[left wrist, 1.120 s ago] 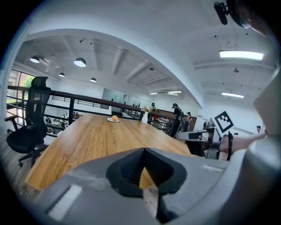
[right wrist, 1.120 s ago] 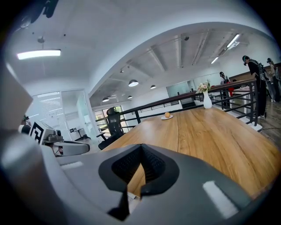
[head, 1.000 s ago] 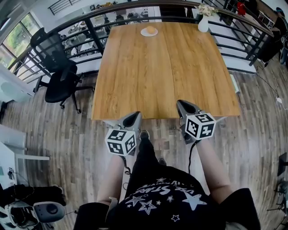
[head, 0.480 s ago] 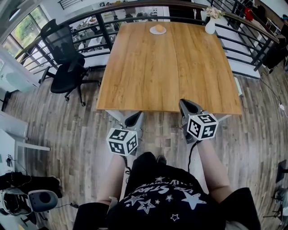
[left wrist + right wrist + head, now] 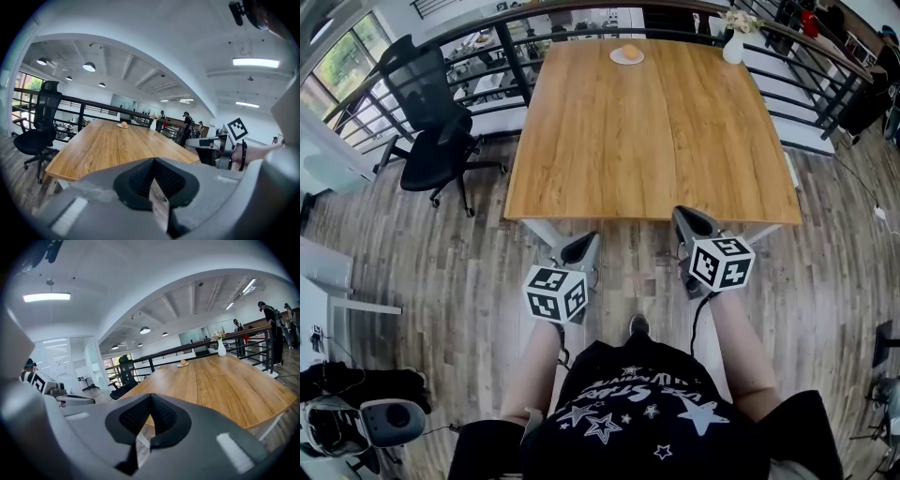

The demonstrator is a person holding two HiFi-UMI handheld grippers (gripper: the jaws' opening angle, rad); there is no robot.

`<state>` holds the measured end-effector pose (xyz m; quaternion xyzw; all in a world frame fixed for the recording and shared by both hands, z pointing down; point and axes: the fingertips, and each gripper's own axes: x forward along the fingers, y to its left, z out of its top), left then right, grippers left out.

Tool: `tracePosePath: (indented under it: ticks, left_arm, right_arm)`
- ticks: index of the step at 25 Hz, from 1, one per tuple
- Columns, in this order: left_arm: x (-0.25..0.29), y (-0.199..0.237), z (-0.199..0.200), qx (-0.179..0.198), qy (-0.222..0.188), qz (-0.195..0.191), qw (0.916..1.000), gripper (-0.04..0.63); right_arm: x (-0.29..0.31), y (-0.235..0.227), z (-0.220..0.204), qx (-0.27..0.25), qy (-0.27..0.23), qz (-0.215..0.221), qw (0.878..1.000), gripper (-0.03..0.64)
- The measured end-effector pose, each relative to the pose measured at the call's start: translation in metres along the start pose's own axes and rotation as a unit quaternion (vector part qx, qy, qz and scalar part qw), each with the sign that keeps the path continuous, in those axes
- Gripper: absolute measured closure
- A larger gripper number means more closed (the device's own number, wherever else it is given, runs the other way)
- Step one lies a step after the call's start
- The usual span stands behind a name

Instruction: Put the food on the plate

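both pairs of jaws are pressed together with nothing in them, the left gripper (image 5: 579, 247) and right gripper (image 5: 688, 221) just short of the table's (image 5: 647, 141) near edge. the food (image 5: 629, 52), a small orange lump too distant to identify, sits on the plate (image 5: 627, 59) at the far end. the shirt (image 5: 628, 417) lettering is too warped to read.

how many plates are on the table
1: a white plate near the middle of the far edge of the wooden table, with a round orange piece of food on it. The whole tabletop is in view, so none is likely hidden.
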<state>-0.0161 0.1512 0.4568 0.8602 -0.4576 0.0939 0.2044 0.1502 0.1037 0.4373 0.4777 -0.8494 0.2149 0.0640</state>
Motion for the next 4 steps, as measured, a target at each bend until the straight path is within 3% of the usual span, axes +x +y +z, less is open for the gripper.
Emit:
tracePosePath:
  ticks: [4]
  left_arm:
    - [-0.025,-0.004,-0.007,0.002,0.006,-0.012,0.9999,0.594]
  right_arm:
    - [-0.015,0.024,-0.004,0.0,-0.004,-0.006,1.0,0.615]
